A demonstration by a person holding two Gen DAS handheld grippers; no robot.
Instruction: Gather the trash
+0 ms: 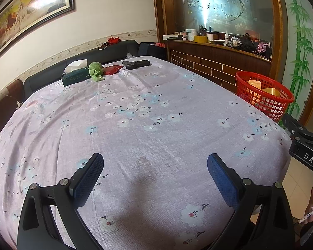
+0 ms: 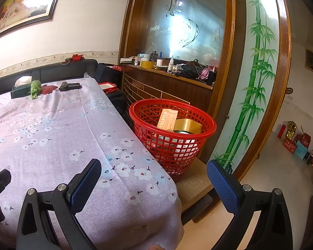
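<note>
A red mesh basket (image 2: 173, 137) stands on a low wooden stand right of the table; it also shows in the left wrist view (image 1: 265, 95). It holds an orange carton (image 2: 167, 118), a gold box (image 2: 187, 126) and white items. My left gripper (image 1: 155, 179) is open and empty above the near part of the flowered tablecloth (image 1: 146, 125). My right gripper (image 2: 154, 183) is open and empty over the table's near right corner, in front of the basket. At the table's far end lie a green crumpled cloth (image 1: 96, 70), a red packet (image 1: 112, 69) and a black object (image 1: 135, 64).
A green tissue box (image 1: 75, 75) sits at the far left of the table. A dark sofa (image 1: 83, 58) runs behind the table. A wooden counter (image 2: 169, 77) with bottles and clutter stands at the back right. Boxes (image 2: 298, 143) sit on the tiled floor at right.
</note>
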